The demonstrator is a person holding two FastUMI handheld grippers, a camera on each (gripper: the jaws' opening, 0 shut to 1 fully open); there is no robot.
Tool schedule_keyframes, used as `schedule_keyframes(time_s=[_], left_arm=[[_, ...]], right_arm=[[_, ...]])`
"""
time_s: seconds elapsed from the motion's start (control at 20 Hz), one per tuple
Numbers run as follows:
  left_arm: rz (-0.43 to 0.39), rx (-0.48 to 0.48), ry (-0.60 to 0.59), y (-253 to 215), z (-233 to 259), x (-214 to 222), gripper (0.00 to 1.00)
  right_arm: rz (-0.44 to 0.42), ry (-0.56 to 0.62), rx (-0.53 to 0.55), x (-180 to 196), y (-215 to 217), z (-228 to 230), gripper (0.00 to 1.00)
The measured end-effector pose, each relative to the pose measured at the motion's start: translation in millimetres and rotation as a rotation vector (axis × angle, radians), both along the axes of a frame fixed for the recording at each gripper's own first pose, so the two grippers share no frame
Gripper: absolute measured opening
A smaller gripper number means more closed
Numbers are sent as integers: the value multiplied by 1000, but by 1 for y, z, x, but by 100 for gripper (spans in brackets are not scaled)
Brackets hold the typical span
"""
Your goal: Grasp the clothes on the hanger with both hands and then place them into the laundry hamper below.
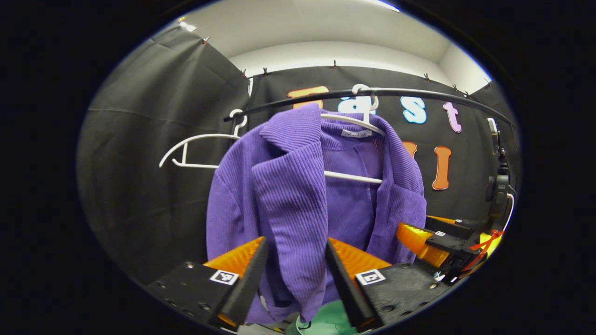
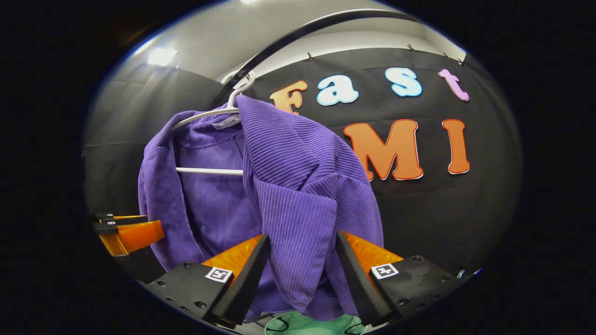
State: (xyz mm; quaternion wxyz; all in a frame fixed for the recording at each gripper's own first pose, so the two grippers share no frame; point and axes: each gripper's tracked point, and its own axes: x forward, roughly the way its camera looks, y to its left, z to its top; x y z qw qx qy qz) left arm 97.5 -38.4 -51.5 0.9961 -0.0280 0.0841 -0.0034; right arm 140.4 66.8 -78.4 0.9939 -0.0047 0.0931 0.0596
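The black cloth wall (image 1: 153, 153) stands behind everything, with a pale ceiling above it. In front of the wall a dark rail (image 1: 419, 95) runs across the booth; in the right gripper view the rail (image 2: 298, 35) curves overhead.

The purple jacket (image 1: 288, 195) hangs on a white hanger (image 1: 358, 122) whose hook sits over the rail. The jacket is ribbed, its front is open, and the hanger's crossbar shows inside it. In the right gripper view the jacket (image 2: 288, 186) hangs the same way on the hanger (image 2: 209, 111), with a small label at the collar.

A second hanger (image 1: 195, 144) — bare, white — hangs on the rail just beside the jacket, on the left in the left gripper view.

The left claw (image 1: 294, 253) is spread wide, and one lapel of the jacket hangs down between its two fingers; the fingers look not yet pressed on the cloth. The right claw (image 2: 300, 253) is spread too, with the other lapel hanging between its fingers, also without a clear pinch. In the left gripper view the right claw (image 1: 426, 235) shows at the jacket's far edge, and in the right gripper view the left claw (image 2: 125, 230) shows beside the jacket.

Below the jacket a green thing shows at the bottom edge — possibly the hamper (image 1: 333, 321), but little of it can be seen; it shows in the right gripper view as well (image 2: 307, 325).
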Motion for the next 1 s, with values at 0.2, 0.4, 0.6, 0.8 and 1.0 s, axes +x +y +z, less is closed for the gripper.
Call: schedule_keyframes(time_s=[0.2, 0.4, 0.6, 0.8, 1.0], left_arm=[[-5, -54, 16, 2, -11, 9, 41], [-48, -25, -7, 4, -4, 7, 5], [-5, 19, -57, 32, 16, -4, 0], [59, 2, -109, 72, 43, -16, 0], [171, 44, -195, 122, 83, -26, 0]], right_arm=[[30, -7, 6, 0, 3, 0, 63], [29, -26, 32, -2, -2, 6, 24], [-16, -55, -12, -10, -23, 22, 2], [-120, -142, -65, -23, -62, 68, 1], [-226, -237, -87, -32, -103, 119, 1]])
